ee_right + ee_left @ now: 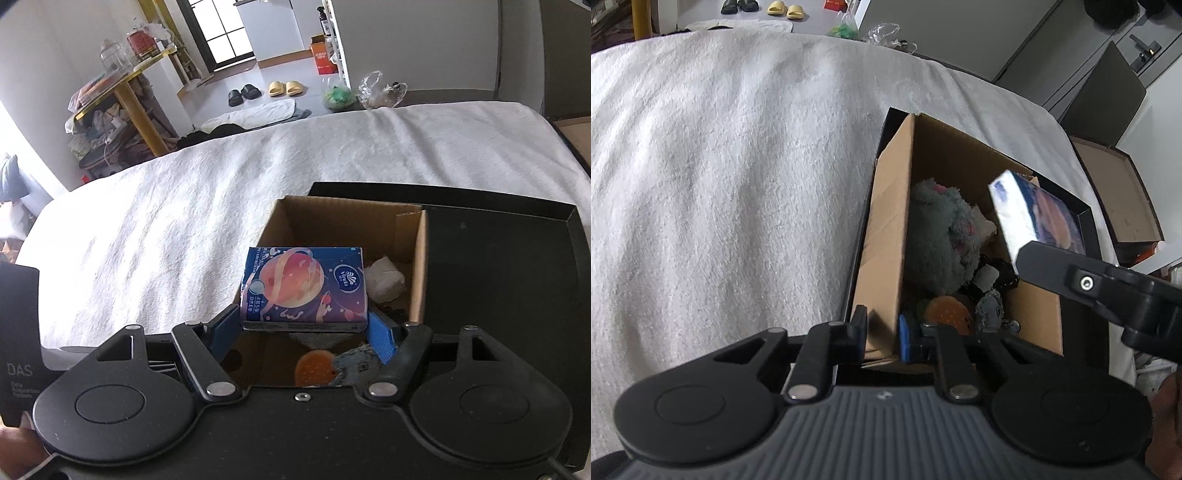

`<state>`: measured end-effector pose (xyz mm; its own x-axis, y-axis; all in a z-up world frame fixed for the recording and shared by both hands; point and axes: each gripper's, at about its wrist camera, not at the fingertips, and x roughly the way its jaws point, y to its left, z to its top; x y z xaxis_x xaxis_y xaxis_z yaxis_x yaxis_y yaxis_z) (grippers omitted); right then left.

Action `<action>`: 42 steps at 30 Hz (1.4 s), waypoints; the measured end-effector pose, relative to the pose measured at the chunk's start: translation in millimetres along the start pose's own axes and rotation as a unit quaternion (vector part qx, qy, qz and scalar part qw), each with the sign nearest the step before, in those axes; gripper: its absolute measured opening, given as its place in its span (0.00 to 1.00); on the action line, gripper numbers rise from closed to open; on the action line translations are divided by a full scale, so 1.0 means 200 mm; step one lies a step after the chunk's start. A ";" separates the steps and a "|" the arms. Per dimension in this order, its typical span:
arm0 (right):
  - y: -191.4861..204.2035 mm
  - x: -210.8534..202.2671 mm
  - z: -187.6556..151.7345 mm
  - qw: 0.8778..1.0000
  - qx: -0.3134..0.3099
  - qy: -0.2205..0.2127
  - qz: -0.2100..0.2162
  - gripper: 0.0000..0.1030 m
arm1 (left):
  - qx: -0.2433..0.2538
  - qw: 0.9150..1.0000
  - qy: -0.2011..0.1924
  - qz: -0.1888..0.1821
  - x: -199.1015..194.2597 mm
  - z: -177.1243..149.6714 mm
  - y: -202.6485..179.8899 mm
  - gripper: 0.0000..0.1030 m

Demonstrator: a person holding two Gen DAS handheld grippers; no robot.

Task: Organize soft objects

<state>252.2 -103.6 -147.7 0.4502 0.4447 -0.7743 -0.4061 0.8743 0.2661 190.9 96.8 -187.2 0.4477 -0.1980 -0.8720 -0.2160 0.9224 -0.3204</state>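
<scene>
Here the right gripper [303, 325] has its fingers clamped on a blue tissue pack [303, 286], held over the open cardboard box [347, 218] on the white-covered bed [166, 221]. Left gripper [881, 332] fingers pinch the box's near-left wall.

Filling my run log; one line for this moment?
left gripper: shut on box wall | right gripper: holds tissue pack above cardboard box

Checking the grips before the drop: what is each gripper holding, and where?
Right gripper: tissue pack, near end. Left gripper: cardboard box, near wall's top edge.
</scene>
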 end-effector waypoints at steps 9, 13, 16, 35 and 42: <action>0.01 0.03 -0.01 0.999 0.040 0.012 0.027 0.76 | -0.017 1.000 0.002 -0.016 0.00 -0.02 0.04 0.16; 0.00 0.02 -0.01 0.999 0.047 0.010 0.021 0.76 | -0.016 1.000 0.003 -0.017 -0.01 -0.02 0.04 0.17; -0.01 -0.01 -0.02 0.999 0.047 0.007 0.019 0.76 | -0.012 1.000 0.004 -0.012 -0.02 -0.02 0.03 0.20; -0.15 -0.24 -0.06 0.996 0.092 -0.015 0.012 0.84 | 0.037 0.999 -0.018 0.027 -0.25 -0.01 -0.13 0.70; -0.26 -0.35 -0.11 0.993 0.119 -0.026 0.007 0.93 | 0.056 0.997 -0.031 0.042 -0.37 -0.01 -0.22 0.80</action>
<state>224.3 -184.0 -118.4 0.4892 0.4613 -0.7402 -0.2169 0.8864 0.4091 165.4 70.4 -110.5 0.4854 -0.1019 -0.8683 -0.1573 0.9668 -0.2014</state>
